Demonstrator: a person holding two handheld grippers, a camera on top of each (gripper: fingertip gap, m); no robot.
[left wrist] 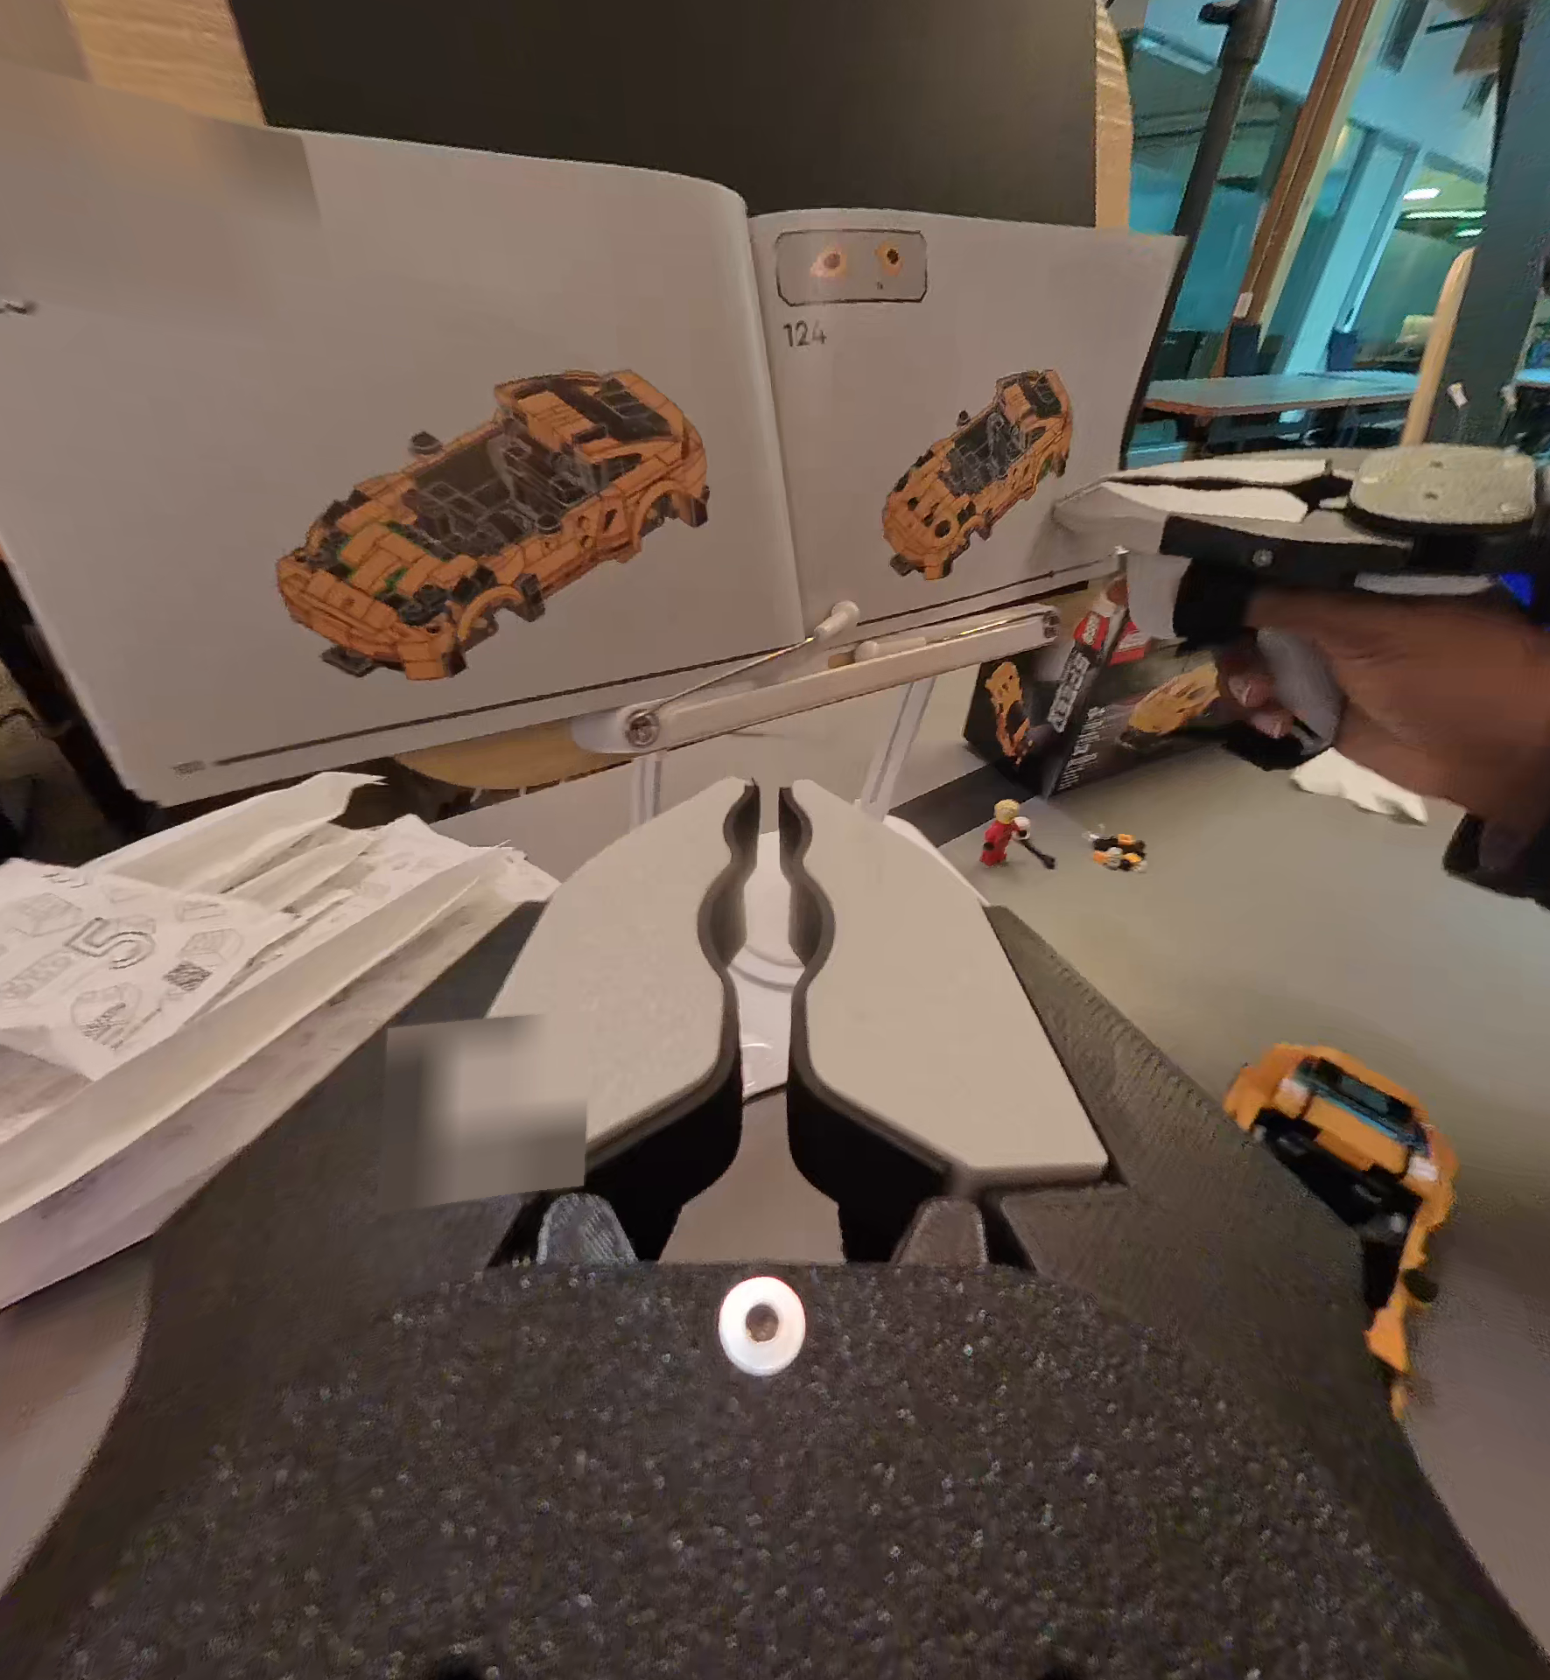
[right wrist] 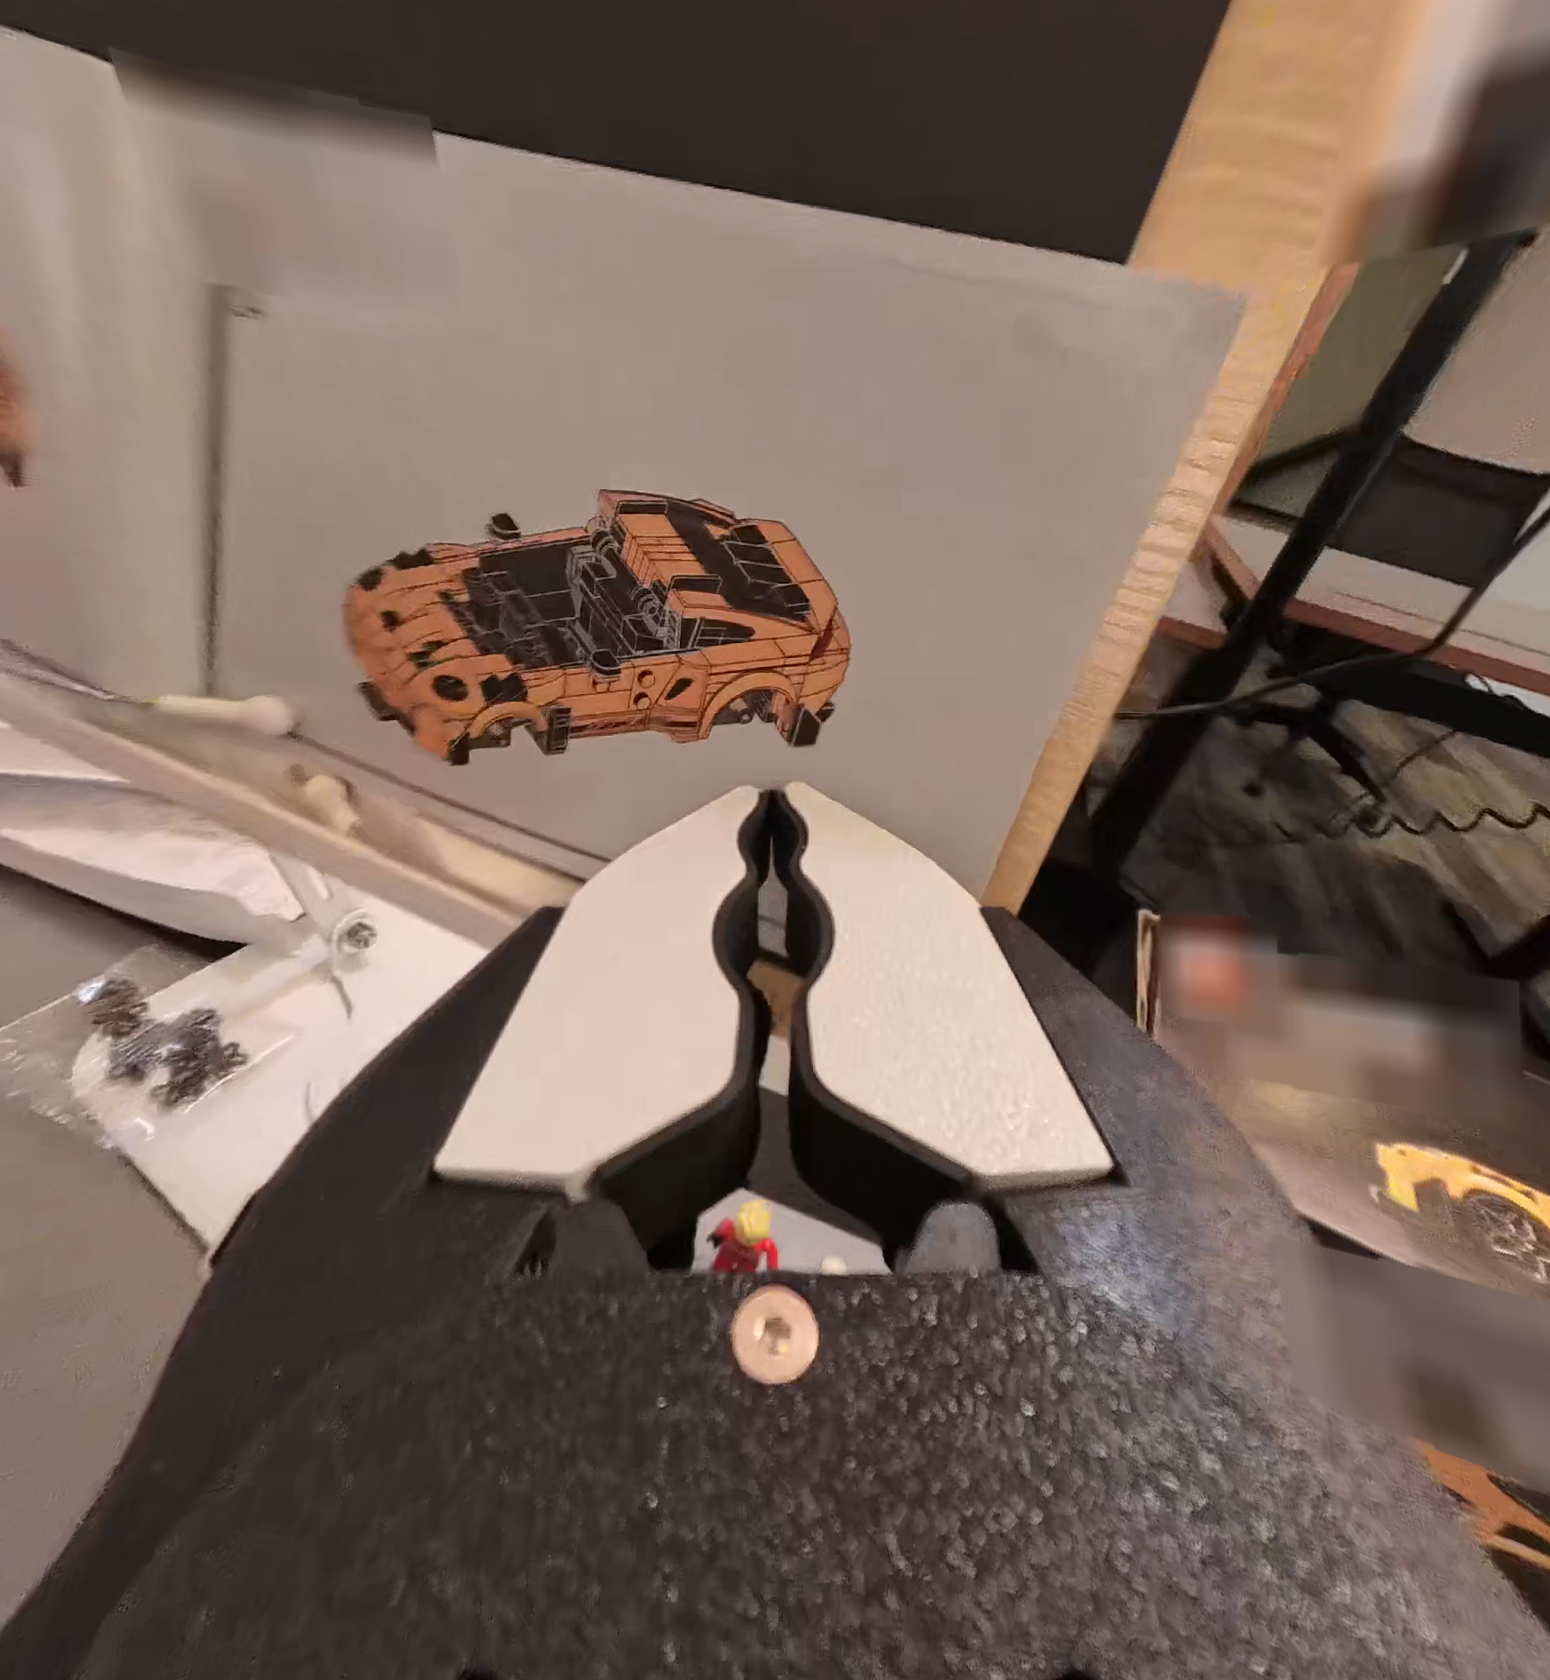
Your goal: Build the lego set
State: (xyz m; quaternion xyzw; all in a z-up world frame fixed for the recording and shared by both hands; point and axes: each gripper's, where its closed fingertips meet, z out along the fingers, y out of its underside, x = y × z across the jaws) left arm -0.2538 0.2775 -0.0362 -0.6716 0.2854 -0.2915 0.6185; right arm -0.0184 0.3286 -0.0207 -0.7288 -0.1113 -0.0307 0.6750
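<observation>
My left gripper (left wrist: 769, 791) hangs over the table, its tips a slim gap apart with nothing between them. The partly built orange lego car (left wrist: 1353, 1155) lies on the grey table (left wrist: 1207, 954) to its right, untouched. A red minifigure (left wrist: 1003, 832) and a small cluster of orange and black pieces (left wrist: 1116, 852) lie farther off. My right gripper (right wrist: 775, 795) is shut, tips touching, nothing in it, and it points at the open instruction booklet (right wrist: 662, 436). It also shows in the left wrist view (left wrist: 1071, 509), held by a hand at the right.
The booklet (left wrist: 480, 436) stands on a white holder (left wrist: 807, 673). Empty paper bags (left wrist: 162, 927) are piled at the left. The set's box (left wrist: 1107, 700) lies behind the minifigure. A clear bag of black pieces (right wrist: 162, 1036) lies on a white sheet at the left. The partly built orange lego car (left wrist: 1353, 1155) is about equally far from each gripper, around 25 cm.
</observation>
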